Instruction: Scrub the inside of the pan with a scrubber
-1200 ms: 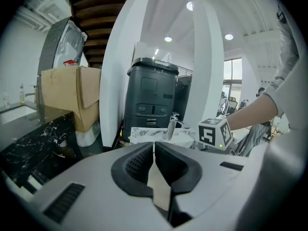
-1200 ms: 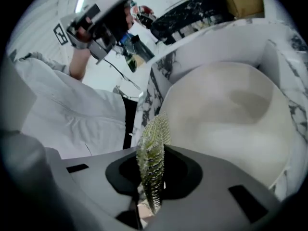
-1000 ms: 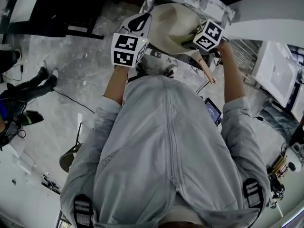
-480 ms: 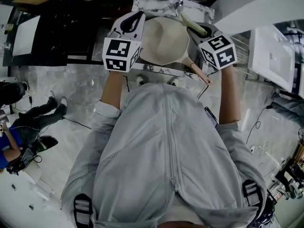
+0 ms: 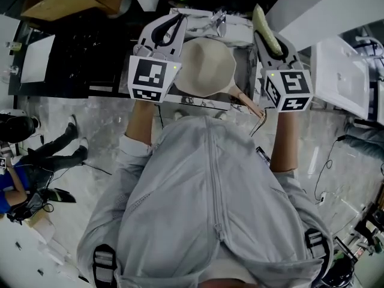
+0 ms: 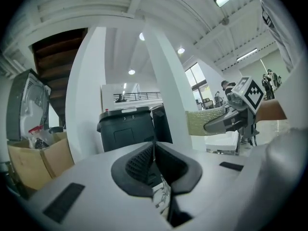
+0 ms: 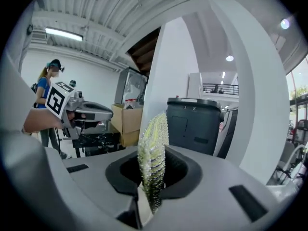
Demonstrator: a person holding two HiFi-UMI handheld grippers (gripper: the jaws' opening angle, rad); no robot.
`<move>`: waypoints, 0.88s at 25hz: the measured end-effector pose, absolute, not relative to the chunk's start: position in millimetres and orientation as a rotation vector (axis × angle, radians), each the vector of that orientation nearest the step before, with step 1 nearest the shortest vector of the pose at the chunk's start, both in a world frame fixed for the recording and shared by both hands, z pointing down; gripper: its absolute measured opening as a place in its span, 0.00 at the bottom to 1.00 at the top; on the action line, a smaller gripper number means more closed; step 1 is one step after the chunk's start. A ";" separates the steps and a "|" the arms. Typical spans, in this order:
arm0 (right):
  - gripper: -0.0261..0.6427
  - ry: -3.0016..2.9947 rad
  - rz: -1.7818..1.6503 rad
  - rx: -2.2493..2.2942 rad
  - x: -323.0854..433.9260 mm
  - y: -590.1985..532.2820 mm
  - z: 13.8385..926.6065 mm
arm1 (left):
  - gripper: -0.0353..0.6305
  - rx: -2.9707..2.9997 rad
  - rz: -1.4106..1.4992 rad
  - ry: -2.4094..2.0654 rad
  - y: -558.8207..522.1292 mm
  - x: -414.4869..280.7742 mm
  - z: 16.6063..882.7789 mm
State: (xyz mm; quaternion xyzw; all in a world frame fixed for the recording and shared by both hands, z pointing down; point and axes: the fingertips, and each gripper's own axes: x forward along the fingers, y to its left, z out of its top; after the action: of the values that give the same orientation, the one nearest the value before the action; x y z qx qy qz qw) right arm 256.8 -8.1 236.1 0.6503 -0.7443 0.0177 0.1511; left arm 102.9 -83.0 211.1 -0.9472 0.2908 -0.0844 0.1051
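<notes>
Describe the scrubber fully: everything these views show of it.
The scrubber is a thin, flat pad, pale yellow-green, with a coarse, glinting woven surface. It stands on edge, clamped between the fingers of the right gripper, and most of its length sticks out past them. In the head view it is held in the air to the right of the pan, apart from it. Only the gripper touches it.

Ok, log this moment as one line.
left gripper: shut, empty | right gripper: shut on scrubber, held clear of pan | pan: between the grippers | scrubbing: not under way
</notes>
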 end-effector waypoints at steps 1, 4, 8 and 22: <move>0.16 -2.140 0.038 1.877 256.4 -6.8 231.5 | 0.10 -2.786 -0.244 0.847 -82.2 103.8 208.0; 0.16 -2.145 -0.005 1.897 254.1 -3.9 220.3 | 0.10 -2.782 -0.232 0.823 -79.8 106.2 202.5; 0.16 -2.148 -0.060 1.935 252.7 1.6 208.9 | 0.10 -2.779 -0.213 0.787 -70.8 109.5 195.5; 0.16 -2.154 -0.085 1.920 245.7 -1.0 206.3 | 0.10 -2.786 -0.223 0.769 -68.0 109.7 199.6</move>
State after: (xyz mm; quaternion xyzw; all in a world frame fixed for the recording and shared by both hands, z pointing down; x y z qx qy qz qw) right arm 245.7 -1.0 206.3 0.6597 -0.7402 -0.0293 0.1271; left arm 109.7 -68.0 199.6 -0.9540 0.2635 -0.0762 0.1213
